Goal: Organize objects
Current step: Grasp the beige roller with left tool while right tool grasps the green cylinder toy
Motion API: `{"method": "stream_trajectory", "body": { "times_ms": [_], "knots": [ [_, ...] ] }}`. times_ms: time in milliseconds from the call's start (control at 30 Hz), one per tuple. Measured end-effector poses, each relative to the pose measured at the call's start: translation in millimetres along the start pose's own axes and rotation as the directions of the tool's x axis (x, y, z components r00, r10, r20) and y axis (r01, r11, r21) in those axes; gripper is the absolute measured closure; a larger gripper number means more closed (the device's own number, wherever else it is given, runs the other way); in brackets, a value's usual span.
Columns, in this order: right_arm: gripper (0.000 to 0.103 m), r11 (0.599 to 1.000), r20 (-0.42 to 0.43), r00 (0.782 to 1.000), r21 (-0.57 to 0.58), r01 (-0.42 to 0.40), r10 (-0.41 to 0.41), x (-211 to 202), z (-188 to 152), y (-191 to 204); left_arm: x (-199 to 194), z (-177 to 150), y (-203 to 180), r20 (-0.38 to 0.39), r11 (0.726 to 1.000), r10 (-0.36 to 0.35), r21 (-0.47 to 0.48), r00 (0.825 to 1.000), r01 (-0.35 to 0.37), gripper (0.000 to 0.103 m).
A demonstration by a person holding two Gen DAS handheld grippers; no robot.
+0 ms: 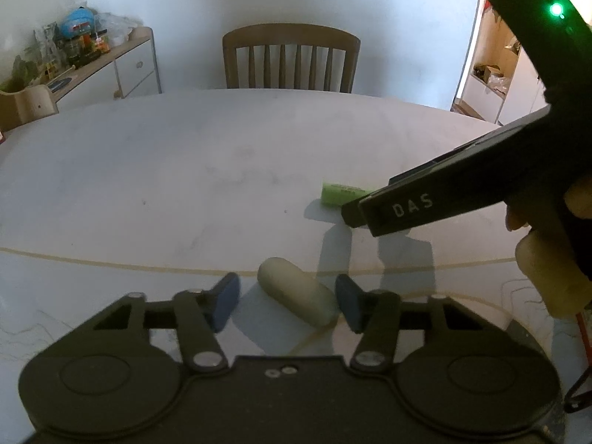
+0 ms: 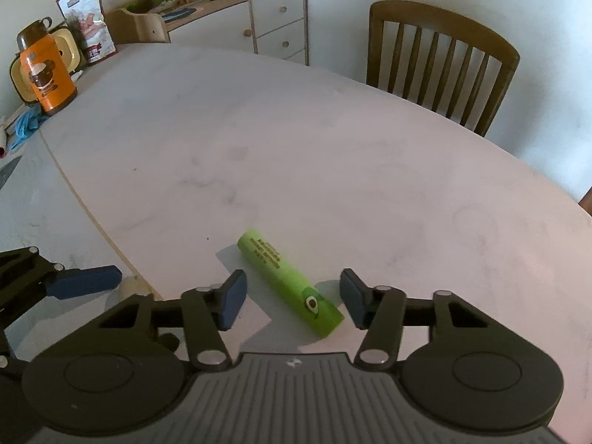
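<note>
Two small cylinders lie on the white oval table [image 2: 333,140]: one pale cream tube [image 1: 296,299] and one bright green tube [image 2: 288,281] printed with dark lettering and an avocado picture. There are two grippers, one wooden slat-back chair [image 2: 440,55] at the far edge, and one white sideboard [image 2: 259,22] against the wall.

The left gripper [image 1: 286,305] is spread wide and grasps nothing; the cream tube lies flat on the table between its blue pads [image 1: 225,303], slanted, its near end just beside the right-hand pad. The right gripper [image 2: 292,301] is likewise wide open and empty, with the green tube lying slanted between its fingers, the avocado end nearest the camera.

Only the left wrist view shows the cream tube whole, along with the right gripper's black body marked "DAS", a green light on it, and the person's fingers [image 1: 547,277] around its handle; there the green tube is half hidden behind that gripper's tip. Only the right wrist view shows the green tube's print, one orange flask [image 2: 46,74] and one printed bag [image 2: 88,22] at the table's left end.
</note>
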State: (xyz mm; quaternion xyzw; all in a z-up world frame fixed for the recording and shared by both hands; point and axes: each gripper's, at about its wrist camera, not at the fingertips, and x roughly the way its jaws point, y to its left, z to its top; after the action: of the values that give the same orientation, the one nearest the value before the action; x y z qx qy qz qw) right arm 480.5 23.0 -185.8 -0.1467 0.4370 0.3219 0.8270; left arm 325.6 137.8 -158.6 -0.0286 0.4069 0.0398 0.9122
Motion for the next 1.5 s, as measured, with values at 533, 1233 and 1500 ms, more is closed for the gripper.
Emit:
{"method": "stream_trajectory", "body": {
  "times_ms": [533, 1233, 1500],
  "knots": [
    [0.087, 0.989, 0.0, 0.999, 0.136, 0.054, -0.054, -27.8, -25.5, 21.8, -10.3, -0.4, 3.3, -0.042, 0.999, -0.031, -0.037, 0.999, 0.03, 0.081],
    [0.087, 0.925, 0.043, 0.995, 0.375, 0.065, -0.088, -198.4, -112.8, 34.0, -105.3, -10.4, -31.2, -0.021, 0.99, -0.144, 0.0, 0.989, 0.144, 0.089],
    [0.087, 0.886, 0.079, 0.989, 0.458, 0.078, -0.127, -263.7, -145.7, 11.6, -145.6, -8.6, -64.1, -0.001, 0.981, -0.185, 0.054, 0.983, 0.185, 0.089]
  ]
}}
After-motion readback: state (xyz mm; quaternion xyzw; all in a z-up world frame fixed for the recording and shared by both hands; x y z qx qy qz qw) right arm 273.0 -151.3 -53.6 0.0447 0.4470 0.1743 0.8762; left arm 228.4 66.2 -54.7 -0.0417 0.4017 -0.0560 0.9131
